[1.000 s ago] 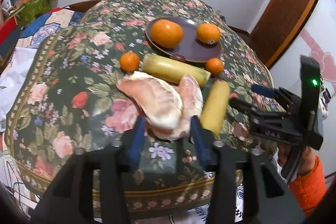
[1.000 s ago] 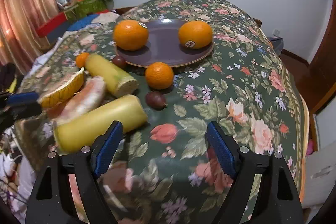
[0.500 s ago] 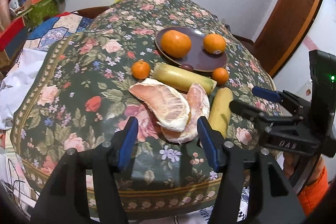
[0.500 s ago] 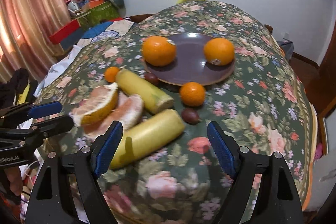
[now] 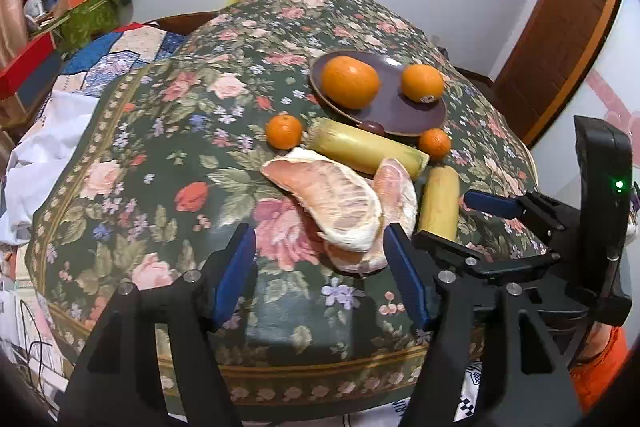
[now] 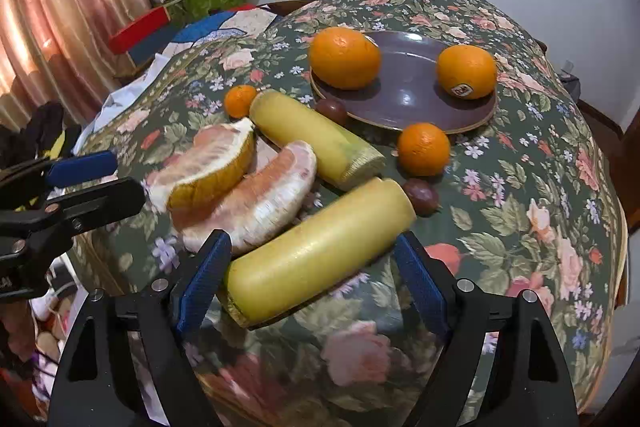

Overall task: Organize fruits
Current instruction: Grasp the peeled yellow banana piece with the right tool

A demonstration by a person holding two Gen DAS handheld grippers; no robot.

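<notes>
Nearest, the right gripper (image 6: 308, 271) stands spread wide around the near yellow stalk (image 6: 320, 247), gripping nothing. The left gripper (image 5: 320, 267) is likewise spread and empty, its tips at the near edge of the 2 pomelo wedges (image 5: 340, 203). At 12 o'clock from the wedges lies a second yellow stalk (image 5: 368, 147), with 2 small tangerines (image 5: 283, 131) and 2 dark round fruits (image 6: 420, 195) loose on the tablecloth (image 5: 160, 167). Farthest, the purple plate (image 6: 408, 95) holds only 2 oranges (image 6: 344, 58). I judge the sorting barely begun: 8 pieces remain off the plate.
</notes>
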